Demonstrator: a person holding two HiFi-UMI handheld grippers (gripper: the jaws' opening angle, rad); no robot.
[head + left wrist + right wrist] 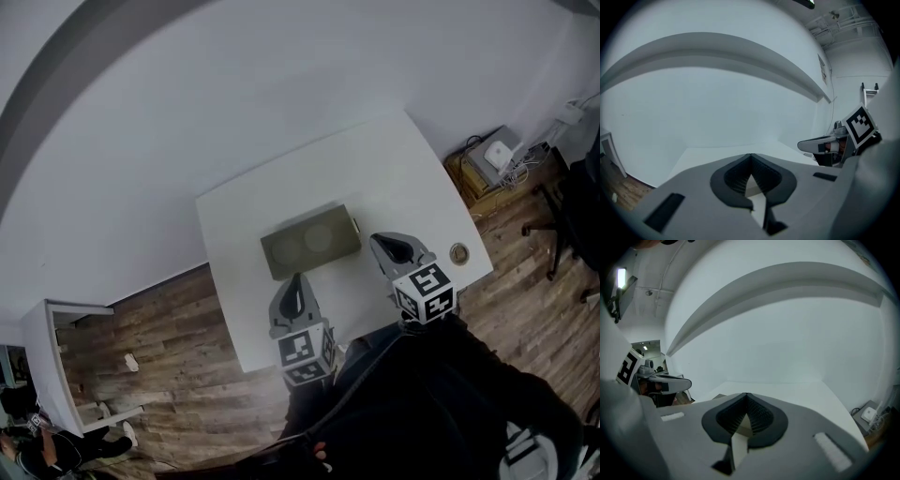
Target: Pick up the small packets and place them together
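An olive-grey flat box [310,242] lies in the middle of the white table [394,169]. A small pale thing [355,226] sits at the box's right end; I cannot tell if it is a packet. No packets show clearly anywhere. My left gripper [296,281] hangs over the table's front edge, just in front of the box, shut and empty. To the box's right my right gripper [394,246] is also shut with nothing in it. In the left gripper view the jaws [750,159] meet at the tip; the right gripper view shows the same [746,397].
A round grommet [458,253] is set in the table near its right front corner. On the wooden floor stand a white cabinet [56,375] at the left, a crate with devices and cables [492,159] at the right, and a chair base [553,225].
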